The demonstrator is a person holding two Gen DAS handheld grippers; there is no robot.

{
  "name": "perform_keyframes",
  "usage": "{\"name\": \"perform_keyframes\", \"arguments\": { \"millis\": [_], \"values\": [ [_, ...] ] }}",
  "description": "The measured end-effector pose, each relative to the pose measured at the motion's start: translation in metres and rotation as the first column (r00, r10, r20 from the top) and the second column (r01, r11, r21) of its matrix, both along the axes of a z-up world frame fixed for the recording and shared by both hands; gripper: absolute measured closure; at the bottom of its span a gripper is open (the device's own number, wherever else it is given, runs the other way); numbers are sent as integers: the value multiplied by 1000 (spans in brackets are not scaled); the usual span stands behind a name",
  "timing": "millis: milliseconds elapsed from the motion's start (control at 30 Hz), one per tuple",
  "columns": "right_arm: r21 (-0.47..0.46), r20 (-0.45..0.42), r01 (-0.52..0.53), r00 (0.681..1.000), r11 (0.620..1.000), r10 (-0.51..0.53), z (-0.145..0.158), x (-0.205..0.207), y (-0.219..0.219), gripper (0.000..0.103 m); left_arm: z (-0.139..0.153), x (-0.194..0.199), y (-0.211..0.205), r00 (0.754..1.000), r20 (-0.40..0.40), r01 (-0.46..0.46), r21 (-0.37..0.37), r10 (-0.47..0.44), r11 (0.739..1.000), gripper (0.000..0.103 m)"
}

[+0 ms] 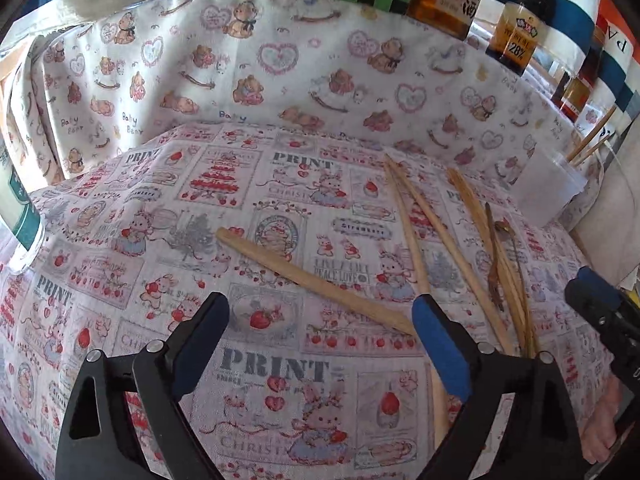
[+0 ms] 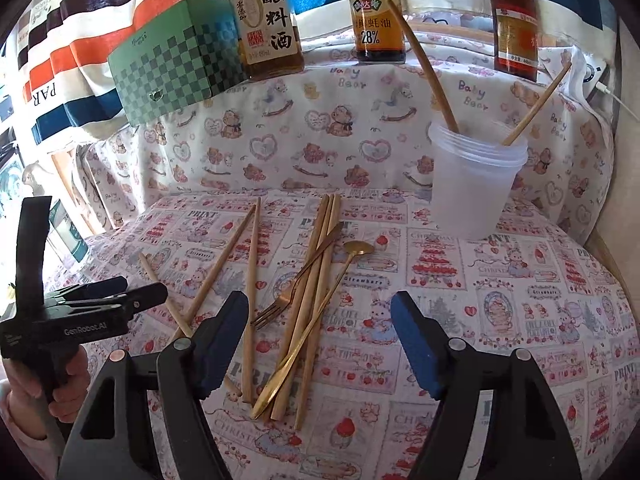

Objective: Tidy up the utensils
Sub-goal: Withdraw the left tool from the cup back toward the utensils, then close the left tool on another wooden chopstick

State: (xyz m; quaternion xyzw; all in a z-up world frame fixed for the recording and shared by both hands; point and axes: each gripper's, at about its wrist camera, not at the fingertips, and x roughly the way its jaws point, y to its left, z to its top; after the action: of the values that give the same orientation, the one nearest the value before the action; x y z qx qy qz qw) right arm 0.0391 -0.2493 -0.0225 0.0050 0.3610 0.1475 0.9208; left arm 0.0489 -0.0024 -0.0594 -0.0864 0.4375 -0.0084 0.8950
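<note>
Several wooden chopsticks (image 2: 320,264) lie loose on the printed tablecloth (image 2: 520,300), with a gold fork (image 2: 276,308) and a gold spoon (image 2: 360,248) across them. My right gripper (image 2: 320,340) hangs open just above this pile and touches nothing. My left gripper (image 1: 320,344) is also open, low over the cloth. One chopstick (image 1: 312,276) lies slantwise ahead of it, its tip close to the right finger (image 1: 440,344). A clear plastic cup (image 2: 476,184) at the back right holds two chopsticks (image 2: 432,68). In the left wrist view the same cup (image 1: 548,188) stands at the far right.
Sauce bottles (image 2: 376,20) and a green checked box (image 2: 176,64) stand on the raised ledge behind. A bear-print cloth (image 2: 280,140) drapes the back wall. A white and green container (image 1: 18,208) sits at the left edge. A hand (image 2: 60,392) holds the left gripper's handle.
</note>
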Motion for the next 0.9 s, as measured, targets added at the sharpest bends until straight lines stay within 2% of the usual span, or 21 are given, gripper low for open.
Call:
{"name": "perform_keyframes", "arguments": {
  "millis": [100, 167, 200, 233, 300, 367, 400, 567, 700, 767, 800, 833, 900],
  "values": [
    [3, 20, 8, 1000, 1000, -8, 5, -2, -4, 27, -2, 10, -5, 1000, -8, -1, 70, 2, 998, 21],
    [14, 15, 17, 1000, 1000, -17, 6, 0, -7, 27, -1, 9, -7, 1000, -6, -17, 113, 18, 993, 42],
    [20, 8, 20, 1000, 1000, -20, 6, 1, -9, 27, 0, 7, -5, 1000, 0, -23, 119, 23, 993, 61],
    [27, 0, 25, 1000, 999, -25, 6, 2, -11, 27, 0, 7, -2, 1000, 3, -21, 102, 20, 995, 69],
    [44, -12, 37, 999, 998, -37, 7, 4, -15, 27, 1, 6, 7, 1000, -2, -17, 45, 17, 999, 78],
    [54, -12, 54, 998, 997, -54, 7, 4, -19, 27, 2, 7, 19, 1000, -6, -7, -42, 7, 999, 88],
    [56, -12, 60, 998, 997, -60, 8, 5, -20, 27, 5, 6, 23, 1000, -1, -2, -64, 2, 998, 102],
    [70, -22, 65, 998, 995, -64, 8, 6, -23, 27, 19, -1, 28, 998, 34, 47, -137, -43, 989, 103],
    [59, -21, 63, 998, 996, -62, 7, 5, -20, 27, 23, 0, 32, 999, 32, 22, -130, -18, 991, 103],
    [56, -22, 58, 998, 997, -57, 7, 4, -19, 27, 19, 3, 36, 1000, -1, 3, -133, -3, 991, 82],
    [55, -23, 55, 998, 997, -54, 6, 3, -18, 27, 18, 5, 38, 1000, -18, -10, -132, 8, 991, 60],
    [52, -24, 51, 998, 997, -50, 7, 3, -17, 27, 16, 5, 41, 999, -28, -19, -136, 16, 991, 55],
    [52, -22, 48, 999, 997, -47, 8, 1, -17, 27, 16, 3, 44, 999, -31, -34, -140, 29, 990, 55]
  ]
}}
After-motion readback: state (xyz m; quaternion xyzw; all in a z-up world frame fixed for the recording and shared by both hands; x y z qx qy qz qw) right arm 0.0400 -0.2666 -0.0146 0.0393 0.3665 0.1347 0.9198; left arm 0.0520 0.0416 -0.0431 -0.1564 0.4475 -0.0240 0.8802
